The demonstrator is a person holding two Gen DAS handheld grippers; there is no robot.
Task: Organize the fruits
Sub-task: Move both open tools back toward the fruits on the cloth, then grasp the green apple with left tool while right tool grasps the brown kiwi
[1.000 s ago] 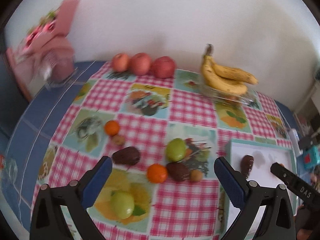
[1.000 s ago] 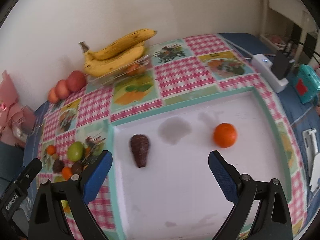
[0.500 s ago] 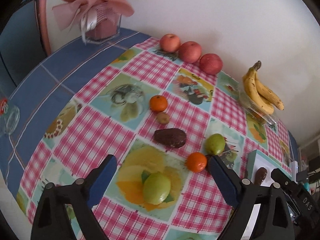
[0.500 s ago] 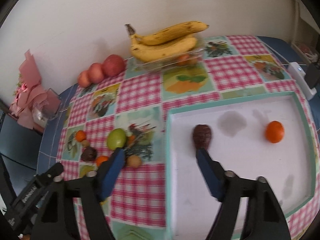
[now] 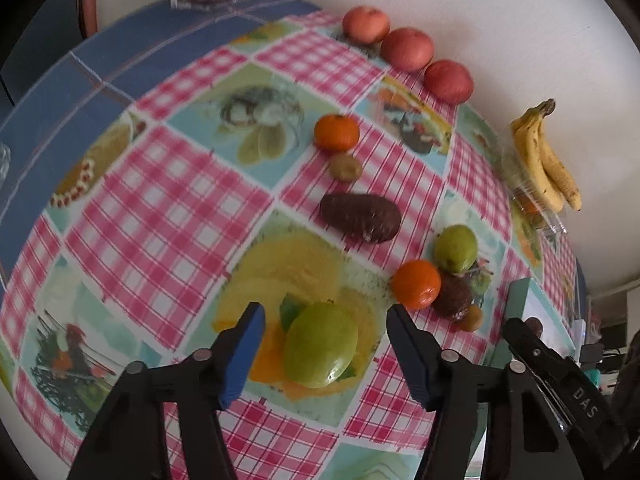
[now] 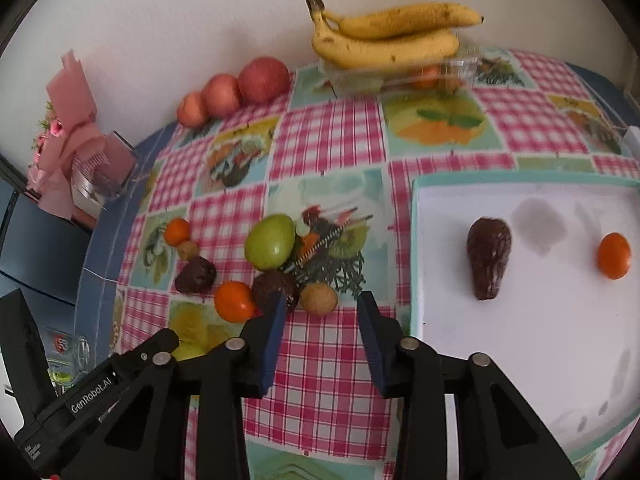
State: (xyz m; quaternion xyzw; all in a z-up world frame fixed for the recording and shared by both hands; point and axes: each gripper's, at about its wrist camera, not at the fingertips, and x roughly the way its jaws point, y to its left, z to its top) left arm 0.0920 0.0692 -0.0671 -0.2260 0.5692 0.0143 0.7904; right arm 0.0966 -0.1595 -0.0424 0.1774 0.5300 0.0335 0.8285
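In the last second you swung both grippers off the white tray (image 6: 520,360) towards the loose fruit left of it. Your left gripper (image 5: 322,320) was closing round the green fruit (image 5: 321,346), pads not yet touching; your right gripper (image 6: 322,300) was closing just short of the small brown fruit (image 6: 319,299), holding nothing. Two more picks seemed under way. A checked fruit-print tablecloth (image 6: 328,136) ran to a pale wall.

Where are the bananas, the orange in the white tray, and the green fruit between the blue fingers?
bananas (image 6: 390,38): right wrist view, middle of the bunch.
orange in the tray (image 6: 614,255): right wrist view, its centre.
green fruit (image 5: 321,345): left wrist view, its top face.
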